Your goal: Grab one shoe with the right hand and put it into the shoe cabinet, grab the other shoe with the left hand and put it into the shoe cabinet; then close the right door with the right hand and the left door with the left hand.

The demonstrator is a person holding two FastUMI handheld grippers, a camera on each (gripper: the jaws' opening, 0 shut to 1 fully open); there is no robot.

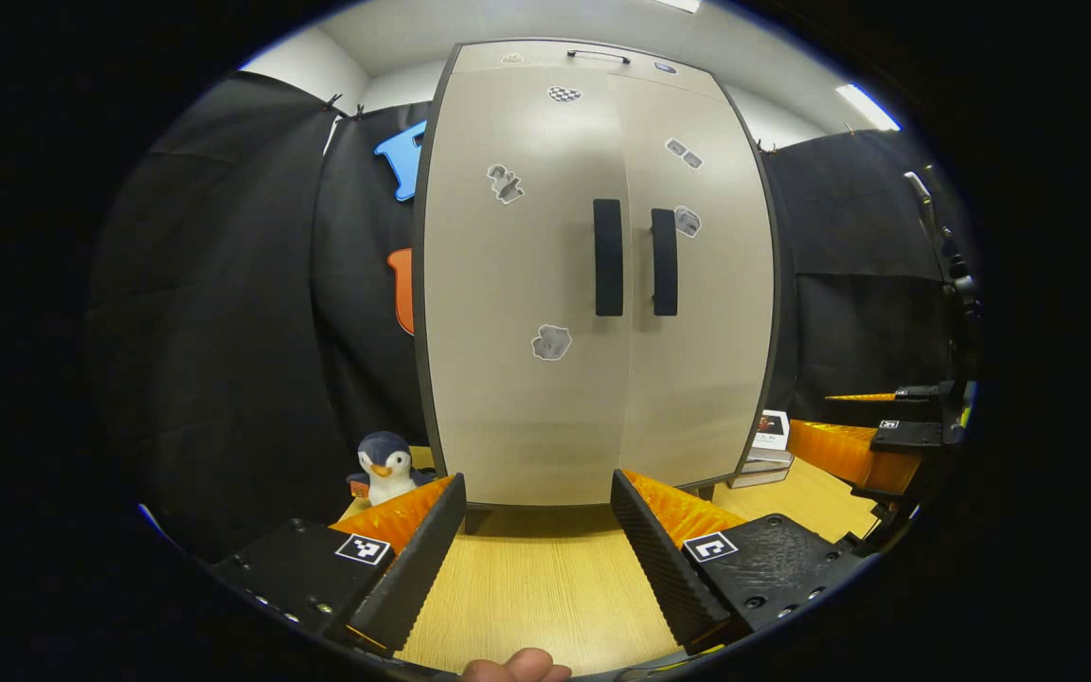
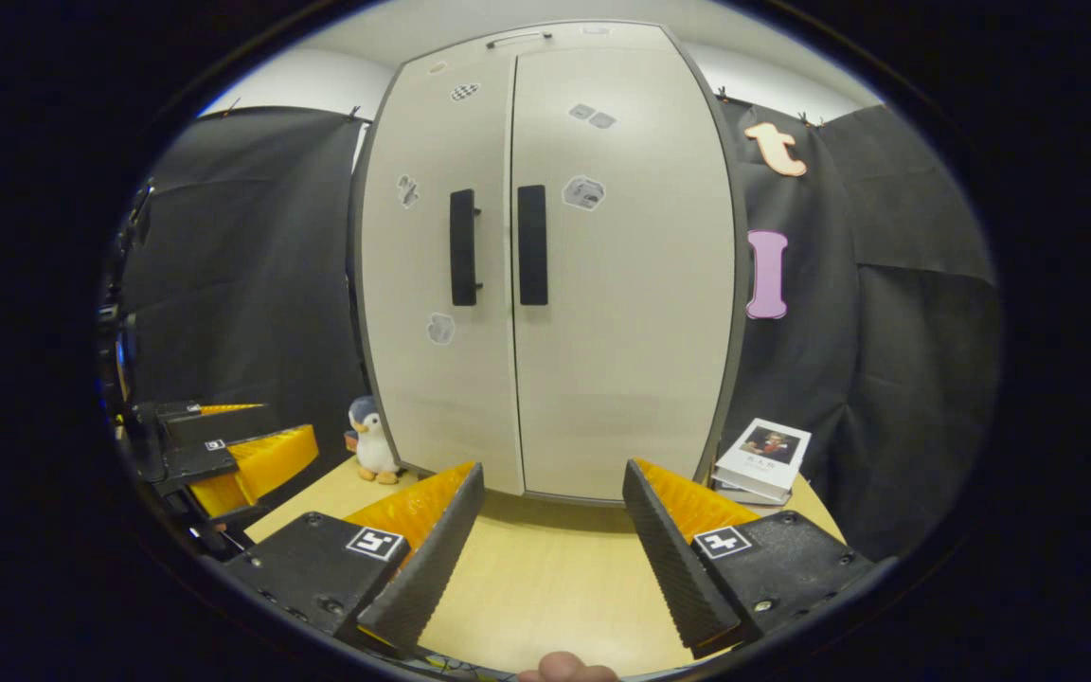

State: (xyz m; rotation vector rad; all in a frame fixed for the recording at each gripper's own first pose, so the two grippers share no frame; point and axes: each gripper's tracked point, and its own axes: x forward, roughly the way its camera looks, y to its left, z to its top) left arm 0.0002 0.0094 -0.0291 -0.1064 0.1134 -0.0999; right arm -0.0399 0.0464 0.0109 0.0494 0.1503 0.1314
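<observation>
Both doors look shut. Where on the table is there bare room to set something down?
The widest bare wood lies in front of the shoe cabinet, between both open hand-held grippers. It is crowded at the cabinet's corners: the penguin toy on one side, the stacked books on the other.

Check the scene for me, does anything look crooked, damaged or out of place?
Nothing stands out. The shoe cabinet stands upright with both doors shut and flush, the penguin toy sits upright beside it, and the books are stacked neatly.
</observation>
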